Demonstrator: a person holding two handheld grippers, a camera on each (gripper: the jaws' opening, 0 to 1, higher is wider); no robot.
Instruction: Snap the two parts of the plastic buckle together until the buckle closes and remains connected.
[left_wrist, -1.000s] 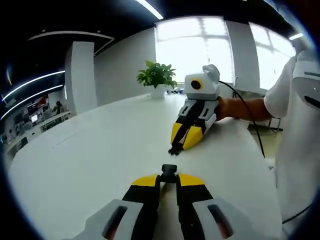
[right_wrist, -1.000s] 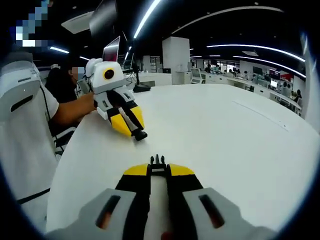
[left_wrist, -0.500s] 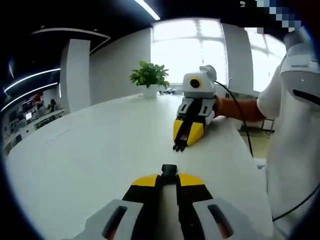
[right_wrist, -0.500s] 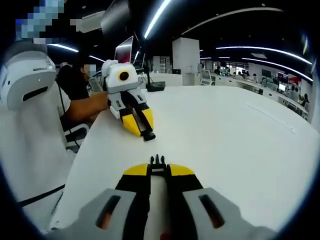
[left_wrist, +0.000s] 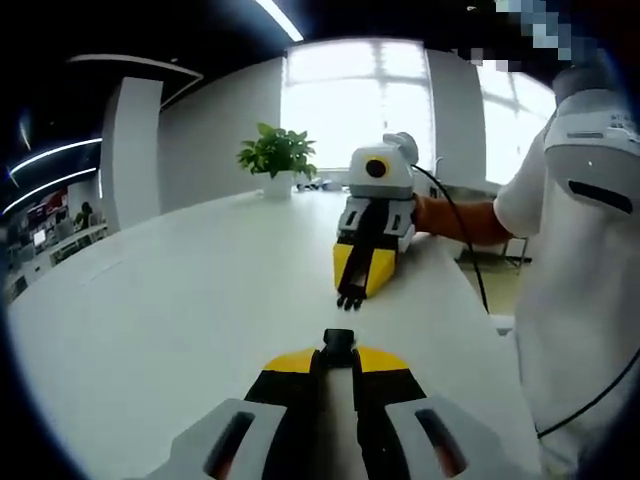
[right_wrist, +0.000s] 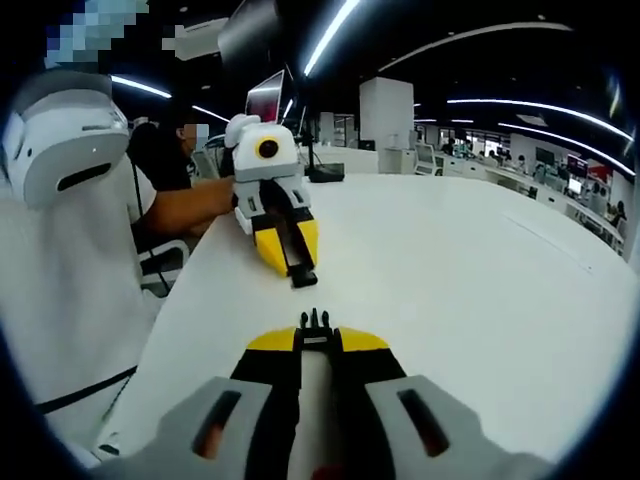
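Looking along the left gripper (left_wrist: 338, 362), we see its yellow-and-black jaws pressed together on the blocky black plastic socket half of the buckle (left_wrist: 338, 345), which sticks out just past the tips. In the right gripper view, the right gripper (right_wrist: 316, 340) has its jaws clamped the same way on the black pronged half of the buckle (right_wrist: 316, 322), its small prongs pointing forward. The two halves are apart and point toward each other above the table. In the left gripper view, the right gripper (left_wrist: 352, 296) comes in from beyond, nose down toward us, with the pronged piece (left_wrist: 348, 300) at its tips. In the right gripper view, the left gripper (right_wrist: 298, 274) does likewise, with the socket piece (right_wrist: 303, 278) at its end.

Beneath both we see a broad white tabletop with a smooth curved edge (left_wrist: 180, 300). At its far end in the left gripper view stands a green leafy plant in a white pot (left_wrist: 276, 160), before bright windows (left_wrist: 350, 110). A person in a white shirt (left_wrist: 580, 270) stands at the table's side. In the right gripper view we see a dark open office with ceiling strip lights (right_wrist: 335, 30), a white pillar (right_wrist: 386, 112), and a monitor (right_wrist: 264, 98) behind the table.
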